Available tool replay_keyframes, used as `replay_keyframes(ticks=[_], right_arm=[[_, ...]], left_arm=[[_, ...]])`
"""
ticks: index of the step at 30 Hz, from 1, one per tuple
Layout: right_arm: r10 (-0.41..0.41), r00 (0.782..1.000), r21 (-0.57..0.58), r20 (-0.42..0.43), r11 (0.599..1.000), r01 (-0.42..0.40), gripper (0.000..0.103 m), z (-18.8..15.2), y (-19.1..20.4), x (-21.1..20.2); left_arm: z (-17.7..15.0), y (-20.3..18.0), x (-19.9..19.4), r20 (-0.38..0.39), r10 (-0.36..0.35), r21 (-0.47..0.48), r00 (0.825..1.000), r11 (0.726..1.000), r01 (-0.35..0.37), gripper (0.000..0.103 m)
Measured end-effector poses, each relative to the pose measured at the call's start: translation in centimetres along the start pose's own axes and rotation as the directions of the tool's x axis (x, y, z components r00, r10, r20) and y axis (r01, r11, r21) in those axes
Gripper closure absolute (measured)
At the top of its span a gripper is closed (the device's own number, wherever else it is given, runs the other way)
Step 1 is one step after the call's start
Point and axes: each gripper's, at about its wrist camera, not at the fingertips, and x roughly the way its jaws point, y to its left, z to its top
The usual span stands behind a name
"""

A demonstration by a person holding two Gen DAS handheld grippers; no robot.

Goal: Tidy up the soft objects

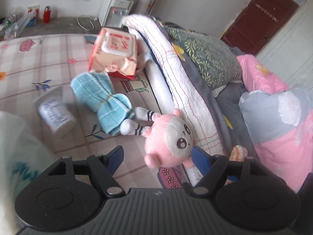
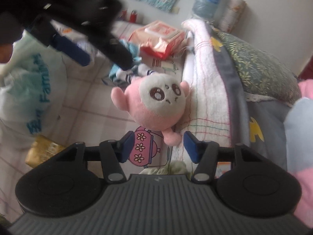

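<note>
Nothing sorted yet; plush (image 2: 156, 103) lies just ahead of the right tongs (image 2: 158, 146), apart; left tongs (image 1: 158, 158) apart too; towel (image 1: 103, 99) beyond.

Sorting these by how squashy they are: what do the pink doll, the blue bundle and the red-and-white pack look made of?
Pink plush doll: fuzzy matte plush with stitched eyes, likely stuffed. Blue towel bundle: woven ribbed cloth, cinched by a thin band. Wet-wipes pack: glossy crinkled plastic film, with what looks like a rigid flip lid.

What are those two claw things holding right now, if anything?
Nothing yet. The right gripper stands open around one pink limb of the plush toy, pads not pressing it. The left gripper is open too, close to the toy.
</note>
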Motion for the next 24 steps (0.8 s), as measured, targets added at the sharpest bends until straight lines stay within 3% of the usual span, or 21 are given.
replay_keyframes(ticks=[8, 11, 15, 20, 24], right_arm=[[-0.039, 0.997, -0.160, -0.073, 0.987, 0.027, 0.056, 1.3, 0.9, 5.1], [-0.057, 0.994, -0.188, -0.089, 0.981, 0.039, 0.066, 1.4, 1.1, 6.6], [-0.103, 0.993, -0.191, -0.058, 0.977, 0.091, 0.088, 1.6, 1.1, 6.5], [-0.146, 0.989, -0.186, -0.004, 0.972, 0.143, 0.093, 1.5, 1.2, 4.8], [-0.201, 0.978, -0.229, 0.060, 0.951, 0.209, 0.095, 1.2, 2.2, 3.1]], left_arm=[[1.5, -0.5, 5.3, -0.094, 0.009, -0.025, 0.995, 1.000, -0.011, 0.026], [1.6, -0.4, 6.4, -0.118, 0.008, -0.032, 0.993, 0.999, -0.012, 0.026], [1.5, 0.3, 7.4, -0.144, -0.014, -0.058, 0.989, 0.998, 0.005, 0.026], [1.8, 1.4, 7.9, -0.145, -0.079, -0.138, 0.986, 0.989, 0.059, 0.024], [1.7, 1.8, 7.5, -0.139, -0.155, -0.192, 0.978, 0.973, 0.127, 0.042]])
